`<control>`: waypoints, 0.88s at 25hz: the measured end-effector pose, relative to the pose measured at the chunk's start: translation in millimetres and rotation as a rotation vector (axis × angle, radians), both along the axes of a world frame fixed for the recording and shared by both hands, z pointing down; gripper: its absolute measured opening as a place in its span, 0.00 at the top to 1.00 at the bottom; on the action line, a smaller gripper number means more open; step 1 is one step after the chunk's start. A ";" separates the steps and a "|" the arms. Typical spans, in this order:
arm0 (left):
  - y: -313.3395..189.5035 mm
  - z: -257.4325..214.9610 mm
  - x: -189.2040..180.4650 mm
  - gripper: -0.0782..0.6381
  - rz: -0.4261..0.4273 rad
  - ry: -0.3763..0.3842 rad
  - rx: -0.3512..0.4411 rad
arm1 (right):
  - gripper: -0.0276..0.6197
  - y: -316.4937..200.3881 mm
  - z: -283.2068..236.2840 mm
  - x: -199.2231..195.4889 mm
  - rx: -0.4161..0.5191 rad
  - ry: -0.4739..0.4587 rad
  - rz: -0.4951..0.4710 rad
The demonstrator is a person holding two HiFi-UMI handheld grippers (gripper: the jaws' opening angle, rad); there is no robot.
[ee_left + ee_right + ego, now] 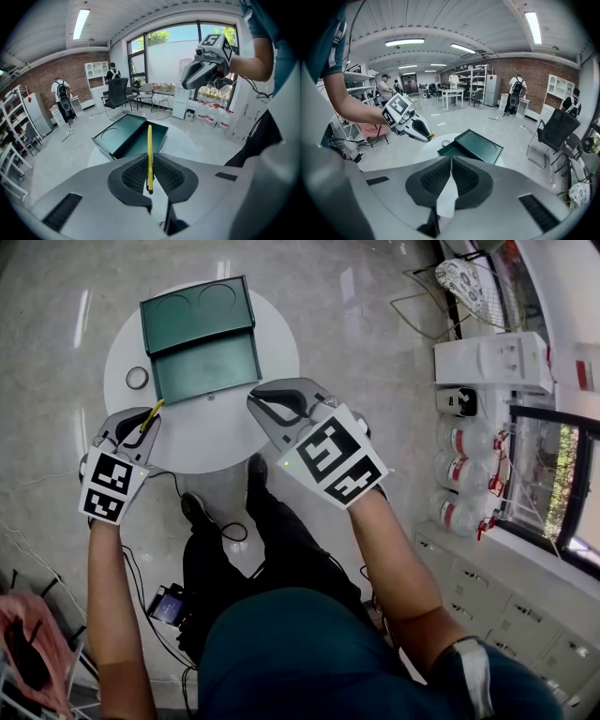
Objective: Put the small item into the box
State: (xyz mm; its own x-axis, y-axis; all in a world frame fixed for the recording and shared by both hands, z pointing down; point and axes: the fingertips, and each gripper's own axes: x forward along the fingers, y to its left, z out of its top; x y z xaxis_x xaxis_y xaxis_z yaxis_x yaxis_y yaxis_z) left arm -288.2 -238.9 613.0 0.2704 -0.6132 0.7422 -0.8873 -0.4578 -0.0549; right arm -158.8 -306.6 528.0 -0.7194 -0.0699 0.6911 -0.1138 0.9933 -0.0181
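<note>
Yellow pen [149,136] sits pinched between the jaws of the left gripper [150,158]. They squeeze it tight near its lower end, and most of the pen sticks out past the jaw tips. Ahead of those jaws and lower down lies the green box [118,131], open on the round white desk [278,357]. The pen is not in the box; it is over the desk edge, just short of it. The jaws of the right gripper [450,161] are pressed together with nothing between them. The box lies ahead of them too. A small ring [137,378] lies on the desk, just beside the box.
</note>
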 end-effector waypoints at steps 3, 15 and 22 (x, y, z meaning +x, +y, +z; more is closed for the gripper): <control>-0.7 5.6 0.1 0.82 -0.002 -0.001 -0.007 | 0.90 -2.1 3.1 0.9 -0.002 0.002 0.000; -1.7 23.7 1.0 0.82 -0.001 0.008 -0.031 | 0.90 0.2 15.4 0.4 -0.013 0.011 0.003; 4.5 35.8 -3.6 0.82 -0.004 0.012 -0.048 | 0.90 6.6 20.9 -5.0 -0.018 0.013 0.000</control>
State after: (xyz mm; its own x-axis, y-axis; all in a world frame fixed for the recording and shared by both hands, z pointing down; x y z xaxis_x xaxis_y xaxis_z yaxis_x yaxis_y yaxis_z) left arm -291.8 -234.4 648.8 0.2770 -0.5778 0.7678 -0.8897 -0.4560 -0.0222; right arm -163.8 -300.0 548.9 -0.7106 -0.0576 0.7013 -0.1140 0.9929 -0.0340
